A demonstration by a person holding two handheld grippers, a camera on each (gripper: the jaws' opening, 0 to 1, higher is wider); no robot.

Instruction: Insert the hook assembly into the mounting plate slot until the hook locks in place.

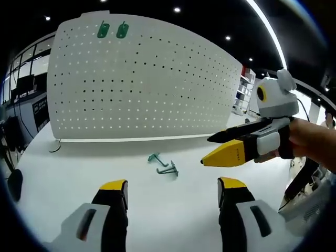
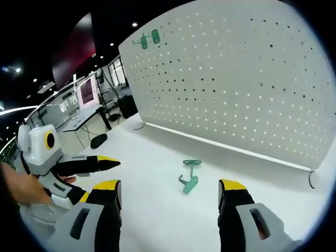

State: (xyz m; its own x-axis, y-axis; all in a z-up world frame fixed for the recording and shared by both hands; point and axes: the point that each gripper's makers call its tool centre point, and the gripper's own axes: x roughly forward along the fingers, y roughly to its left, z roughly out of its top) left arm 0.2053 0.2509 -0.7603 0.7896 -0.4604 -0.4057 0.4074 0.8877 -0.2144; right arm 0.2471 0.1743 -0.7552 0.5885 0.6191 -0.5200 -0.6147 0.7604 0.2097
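Note:
A white pegboard [image 1: 142,84] [image 2: 236,79] stands upright at the back of the white table. Two green hooks [image 1: 113,30] [image 2: 148,38] hang near its upper corner. Two loose green hook pieces [image 1: 164,164] [image 2: 189,177] lie on the table in front of the board, close together. My left gripper [image 1: 173,184] is open, low over the table, with the loose hooks a little ahead of its jaws. My right gripper [image 2: 170,185] is open too, the hooks just beyond it. In the left gripper view the right gripper [image 1: 205,151] comes in from the right, jaws apart and empty.
A hand [image 1: 310,139] holds the right gripper. The left gripper [image 2: 107,170] and its hand show at the left of the right gripper view. Pegboard feet [image 1: 54,147] [image 2: 313,178] rest on the table. Desks and screens [image 2: 84,100] stand beyond the table's edge.

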